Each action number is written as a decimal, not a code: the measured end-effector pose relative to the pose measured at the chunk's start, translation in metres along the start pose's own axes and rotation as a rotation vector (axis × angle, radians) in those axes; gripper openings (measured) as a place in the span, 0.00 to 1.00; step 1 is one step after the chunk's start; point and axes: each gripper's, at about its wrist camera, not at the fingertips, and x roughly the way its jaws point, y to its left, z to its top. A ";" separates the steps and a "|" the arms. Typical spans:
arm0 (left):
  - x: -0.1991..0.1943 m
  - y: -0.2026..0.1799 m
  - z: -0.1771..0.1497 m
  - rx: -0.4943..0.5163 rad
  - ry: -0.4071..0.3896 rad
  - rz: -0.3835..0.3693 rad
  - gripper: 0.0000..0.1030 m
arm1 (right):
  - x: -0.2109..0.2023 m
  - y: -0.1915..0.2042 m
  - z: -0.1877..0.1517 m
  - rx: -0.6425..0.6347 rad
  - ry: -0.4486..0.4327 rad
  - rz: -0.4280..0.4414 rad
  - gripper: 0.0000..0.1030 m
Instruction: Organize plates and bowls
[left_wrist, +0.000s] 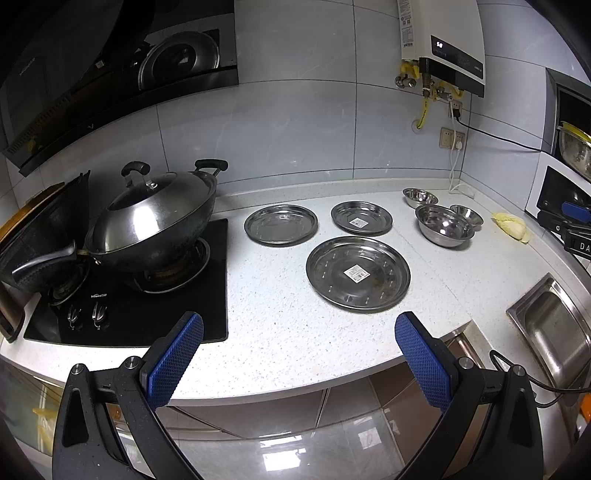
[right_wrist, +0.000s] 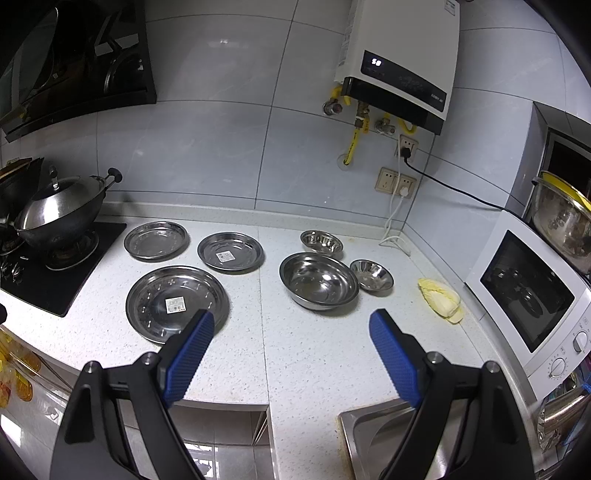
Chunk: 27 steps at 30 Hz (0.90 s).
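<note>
Three steel plates lie on the white counter: a large plate in front, a plate with a sticker behind it, and a plain plate to the left. Three steel bowls stand to the right: a large bowl and two small bowls. My left gripper is open and empty, at the counter's front edge. My right gripper is open and empty, above the counter just in front of the large bowl.
A lidded wok sits on the black gas stove at the left. A piece of cabbage lies at the right, next to a white microwave. A steel sink is at the front right. A water heater hangs above.
</note>
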 end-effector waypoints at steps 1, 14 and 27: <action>0.000 0.000 -0.001 0.001 0.002 0.000 0.99 | 0.000 0.000 0.000 0.000 0.000 0.000 0.84; 0.007 0.007 -0.003 -0.009 0.014 0.001 0.99 | 0.004 0.005 -0.001 -0.001 0.007 0.002 0.84; 0.023 0.017 0.001 -0.015 0.029 0.004 0.99 | 0.028 0.009 -0.002 0.003 0.034 -0.002 0.84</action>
